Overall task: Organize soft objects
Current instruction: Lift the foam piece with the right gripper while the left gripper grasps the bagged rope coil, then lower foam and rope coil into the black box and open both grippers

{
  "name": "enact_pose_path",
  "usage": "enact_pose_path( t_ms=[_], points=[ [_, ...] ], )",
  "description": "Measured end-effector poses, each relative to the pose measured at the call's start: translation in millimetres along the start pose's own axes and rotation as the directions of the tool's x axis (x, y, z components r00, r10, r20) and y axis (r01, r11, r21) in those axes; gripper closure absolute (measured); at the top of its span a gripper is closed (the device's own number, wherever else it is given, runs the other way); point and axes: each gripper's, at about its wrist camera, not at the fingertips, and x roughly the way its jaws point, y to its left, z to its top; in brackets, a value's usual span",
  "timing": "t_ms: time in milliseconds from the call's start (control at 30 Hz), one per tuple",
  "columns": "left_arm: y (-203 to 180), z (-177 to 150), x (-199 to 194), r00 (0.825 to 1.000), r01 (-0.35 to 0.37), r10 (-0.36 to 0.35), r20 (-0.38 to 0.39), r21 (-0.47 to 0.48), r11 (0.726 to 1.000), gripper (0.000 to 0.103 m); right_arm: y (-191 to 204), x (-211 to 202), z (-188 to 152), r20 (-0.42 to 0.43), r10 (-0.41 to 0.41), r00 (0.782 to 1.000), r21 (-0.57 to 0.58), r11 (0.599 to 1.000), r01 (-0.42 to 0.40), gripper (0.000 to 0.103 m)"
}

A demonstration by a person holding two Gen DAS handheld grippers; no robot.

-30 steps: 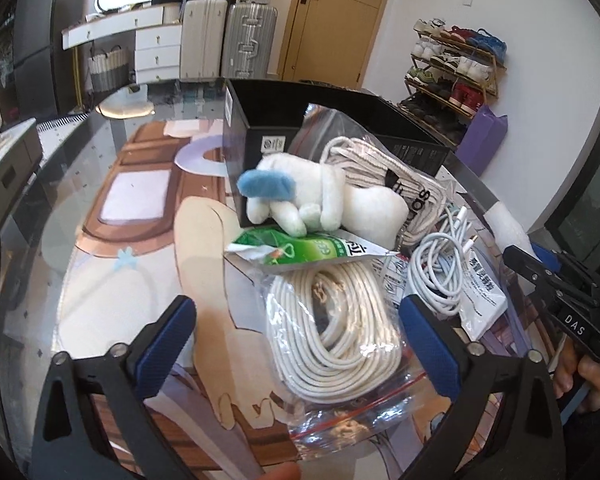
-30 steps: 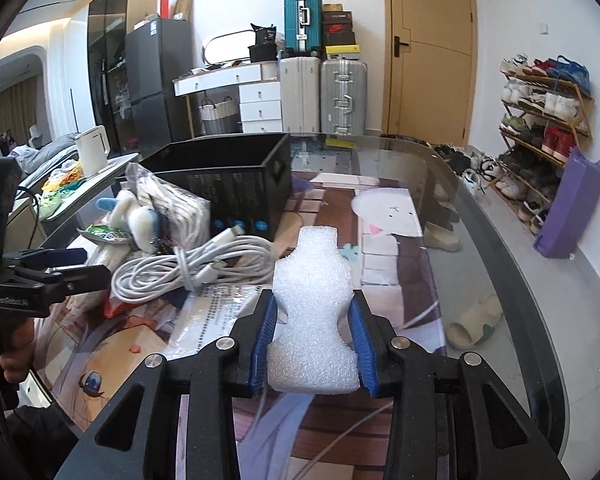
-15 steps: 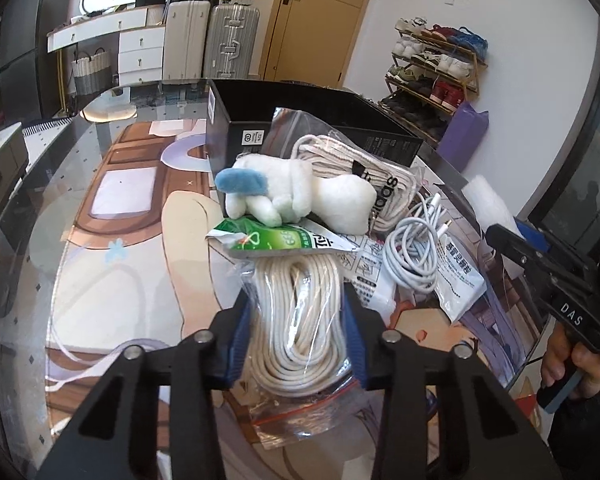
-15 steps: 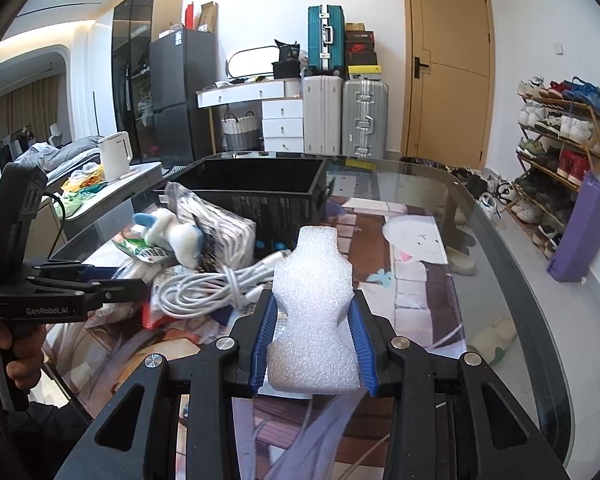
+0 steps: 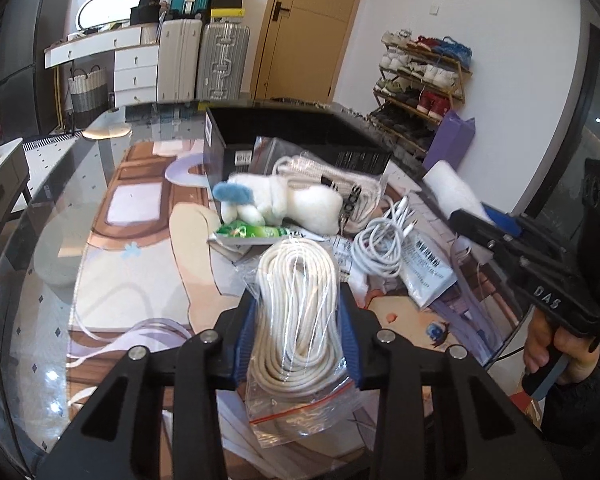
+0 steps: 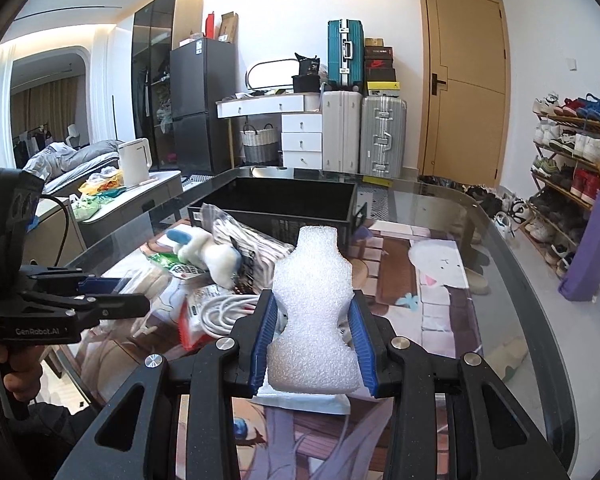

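Note:
My left gripper is shut on a clear zip bag of coiled white rope and holds it above the table. My right gripper is shut on a white foam piece, also lifted; the foam also shows in the left wrist view. A white plush toy with a blue ear lies on a pile in front of the black box, also seen in the right wrist view. The black box is open on top.
A green packet, a bagged white strap, a loose white cable coil and a printed white pouch lie on the glass table. Suitcases, drawers and a shoe rack stand beyond the table.
My left gripper closed on the bag of rope and lifted it off the table. My right gripper kept hold of the foam and rose higher.

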Motion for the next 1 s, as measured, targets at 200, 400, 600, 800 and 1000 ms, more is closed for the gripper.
enact_pose_path(
  t_ms=[200,400,600,800,1000],
  points=[
    [-1,10,-14,0.999,-0.002,0.002,0.049,0.0,1.0,0.067,1,-2,8,0.012,0.028,1.0,-0.004,1.0,-0.028,0.066],
    [-5,23,-24,0.996,0.012,-0.012,0.089,0.006,1.0,0.067,1,-5,20,0.033,0.042,0.999,-0.005,0.999,-0.042,0.066],
    [-6,38,-22,0.994,0.005,-0.007,0.113,0.014,1.0,0.067,0,-3,35,0.047,0.039,0.998,-0.01,0.999,-0.039,0.066],
    [-8,58,-17,0.988,-0.032,0.027,0.151,0.029,0.999,0.067,-3,5,50,0.051,0.057,0.997,-0.007,0.998,-0.057,0.066],
    [-2,74,-7,0.982,-0.067,0.062,0.179,0.019,0.998,0.067,-11,17,70,0.064,0.081,0.995,0.001,0.997,-0.081,0.066]
  ],
)
